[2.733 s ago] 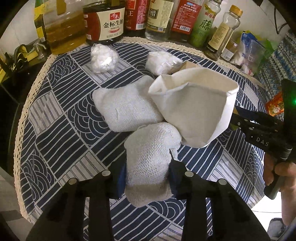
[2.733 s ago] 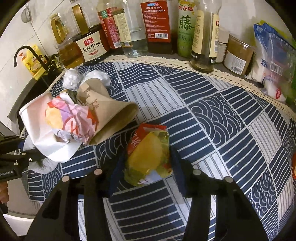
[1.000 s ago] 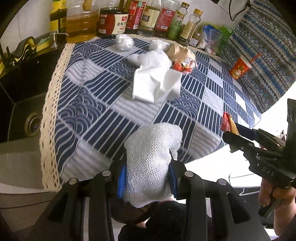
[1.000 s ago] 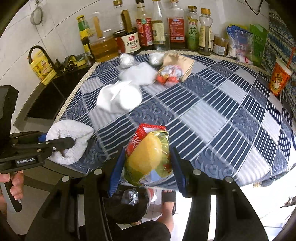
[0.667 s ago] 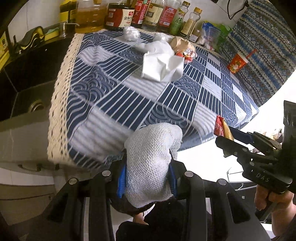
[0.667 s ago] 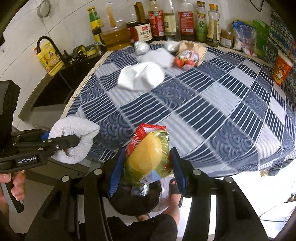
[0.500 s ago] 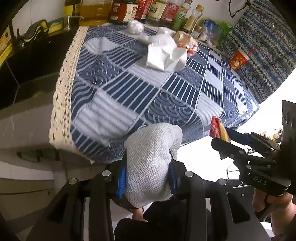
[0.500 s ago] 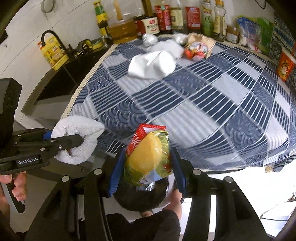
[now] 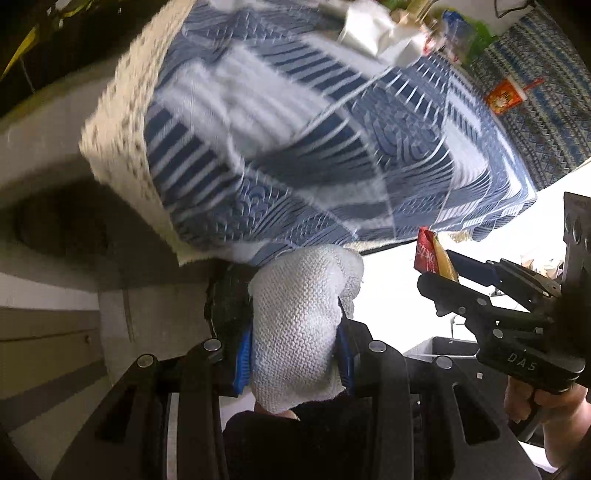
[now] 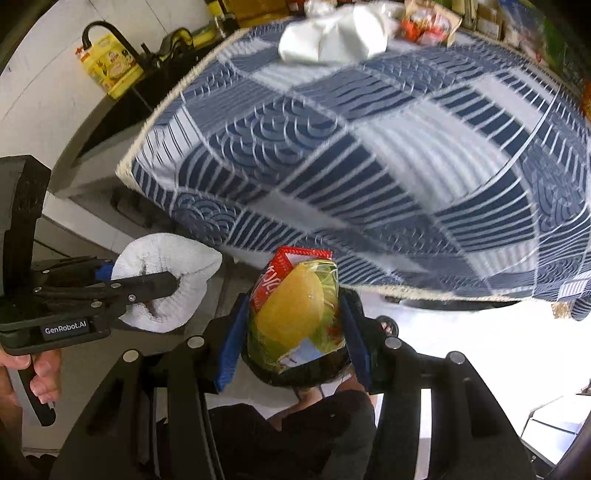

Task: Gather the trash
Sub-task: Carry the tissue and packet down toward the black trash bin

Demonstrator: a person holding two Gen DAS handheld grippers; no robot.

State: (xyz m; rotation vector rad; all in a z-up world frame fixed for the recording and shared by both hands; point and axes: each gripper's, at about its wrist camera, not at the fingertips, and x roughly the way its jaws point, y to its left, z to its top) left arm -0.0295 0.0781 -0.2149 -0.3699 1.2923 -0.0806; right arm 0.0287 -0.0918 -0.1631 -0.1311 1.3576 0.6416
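My left gripper [image 9: 295, 332] is shut on a crumpled white paper towel [image 9: 299, 325], held below the table's front edge; the towel also shows in the right wrist view [image 10: 166, 284]. My right gripper [image 10: 291, 317] is shut on a yellow-and-red snack wrapper [image 10: 295, 310], which also shows in the left wrist view [image 9: 432, 254]. Both are off the table, over a dark round bin [image 10: 299, 373] partly hidden beneath the wrapper. More trash lies far back on the table: a white paper bag [image 10: 332, 33] and a red wrapper [image 10: 424, 22].
The table with the blue-and-white patterned cloth [image 10: 369, 147] fills the upper view, its edge just above both grippers. A sink with a black tap [image 10: 110, 44] and a yellow bottle [image 10: 110, 66] is at the left. A red cup [image 9: 504, 98] stands at the table's right.
Both grippers have pulled back off the table and dropped below its front edge, each still holding its piece of trash. The view is blurred by the motion.
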